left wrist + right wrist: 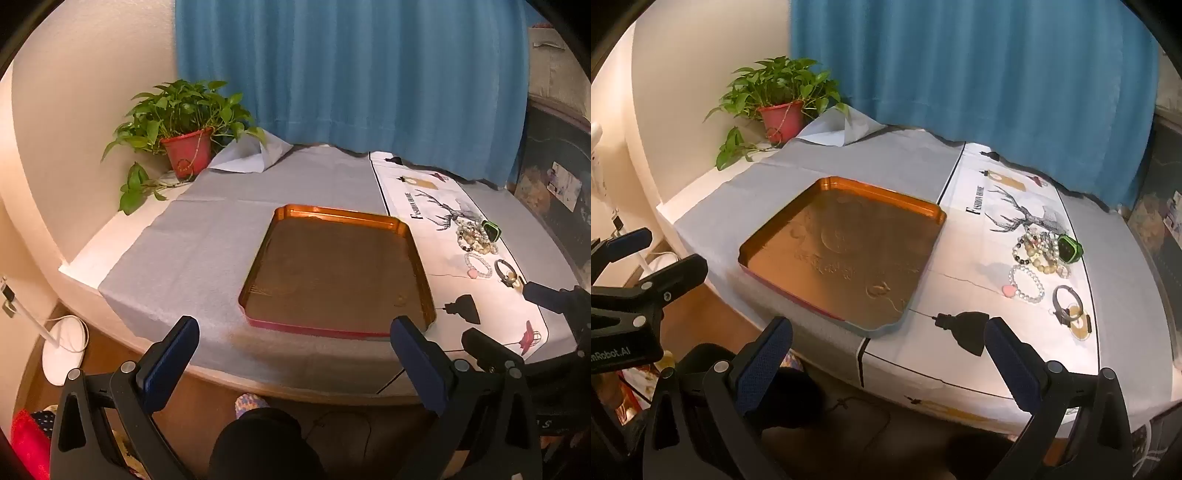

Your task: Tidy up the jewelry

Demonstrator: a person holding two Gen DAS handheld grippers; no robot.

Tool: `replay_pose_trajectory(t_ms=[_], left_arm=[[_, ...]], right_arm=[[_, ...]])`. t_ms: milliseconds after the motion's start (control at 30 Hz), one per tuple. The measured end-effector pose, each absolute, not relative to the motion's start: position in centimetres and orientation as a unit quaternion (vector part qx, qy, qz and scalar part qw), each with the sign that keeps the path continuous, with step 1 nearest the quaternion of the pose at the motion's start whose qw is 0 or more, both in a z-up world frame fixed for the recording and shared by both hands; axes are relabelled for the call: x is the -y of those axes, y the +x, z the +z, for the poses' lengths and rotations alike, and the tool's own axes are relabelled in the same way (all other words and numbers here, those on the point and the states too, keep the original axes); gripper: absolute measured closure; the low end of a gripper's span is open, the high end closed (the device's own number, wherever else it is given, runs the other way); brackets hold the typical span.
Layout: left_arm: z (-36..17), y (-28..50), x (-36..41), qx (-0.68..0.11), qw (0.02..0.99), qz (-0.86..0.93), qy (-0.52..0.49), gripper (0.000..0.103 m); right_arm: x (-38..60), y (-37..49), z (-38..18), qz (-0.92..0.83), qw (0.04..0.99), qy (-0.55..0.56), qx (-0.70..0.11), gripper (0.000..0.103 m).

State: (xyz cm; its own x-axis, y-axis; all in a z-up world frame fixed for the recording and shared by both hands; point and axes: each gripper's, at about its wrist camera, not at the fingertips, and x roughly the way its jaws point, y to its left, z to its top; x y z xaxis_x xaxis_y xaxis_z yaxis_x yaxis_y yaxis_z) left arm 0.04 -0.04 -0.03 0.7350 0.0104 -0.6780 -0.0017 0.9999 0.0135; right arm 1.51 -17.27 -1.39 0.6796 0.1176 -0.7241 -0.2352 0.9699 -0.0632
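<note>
both my grippers wide open, nothing between fingers. jewelry point(1043, 258) heaped on printed cloth, right of tray point(938, 214), well apart from it. heap lies ahead-right of right gripper point(886, 358), far right of left gripper point(295, 358). right hand nearer; i judge it makes first pick. tray bare.

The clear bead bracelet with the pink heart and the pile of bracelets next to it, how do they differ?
The clear bead bracelet lies alone and flat as an open ring; the pile of bracelets is several strands heaped together. The single bracelet has clear beads and a pink heart charm; the pile mixes cream, dark and pale beads. The pile touches a green watch; the single bracelet does not. Both rest on the printed white cloth, outside the orange tray.
</note>
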Motion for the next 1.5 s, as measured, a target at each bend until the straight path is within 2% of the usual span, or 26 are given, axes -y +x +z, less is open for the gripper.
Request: replay_pose_trajectory(t_ms=[1500], left_arm=[[2.2, -3.2, -0.2, -0.341, 0.940, 0.021, 0.021, 0.000]], right_arm=[[16.9, -1.8, 1.3, 0.100, 0.930, -0.075, -0.345, 0.000]])
